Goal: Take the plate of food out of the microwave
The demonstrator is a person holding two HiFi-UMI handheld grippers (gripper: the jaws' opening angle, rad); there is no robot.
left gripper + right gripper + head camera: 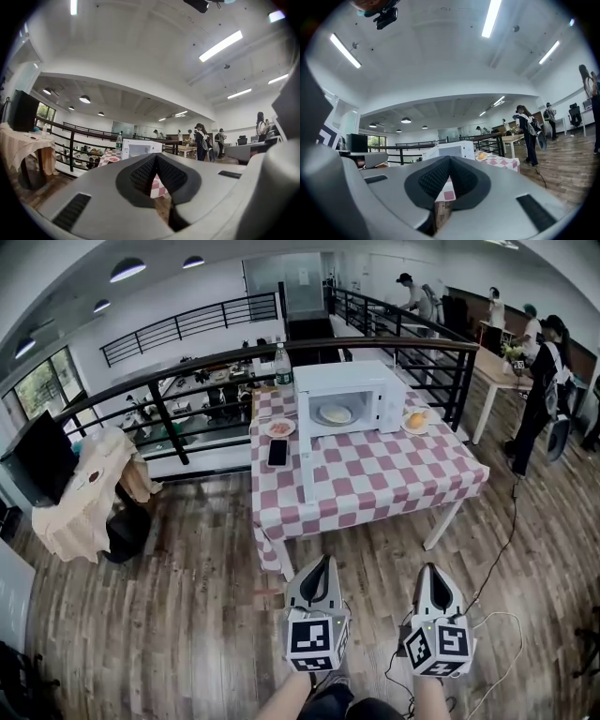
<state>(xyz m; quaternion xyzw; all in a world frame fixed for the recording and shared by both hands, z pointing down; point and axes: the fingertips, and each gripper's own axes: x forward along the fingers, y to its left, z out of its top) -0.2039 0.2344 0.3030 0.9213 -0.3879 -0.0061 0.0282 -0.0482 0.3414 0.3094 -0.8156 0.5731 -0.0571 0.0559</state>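
A white microwave (349,390) stands with its door (303,461) swung open at the far side of a table with a red-and-white checked cloth (375,479). Inside it lies a plate of pale food (335,414). My left gripper (322,563) and right gripper (431,570) hover over the wooden floor well short of the table, side by side, both shut and empty. In the left gripper view the microwave (138,148) shows small beyond the shut left gripper (156,157). It also stands far ahead as the microwave (453,150) in the right gripper view, past the right gripper (450,160).
On the cloth are a plate of food (279,427), a black phone (277,453), a bottle (283,366) and a plate with orange food (416,420). A black railing (178,367) runs behind. People (546,381) stand at the right. A cloth-covered stand (89,488) is at the left, and a cable (497,554) lies on the floor.
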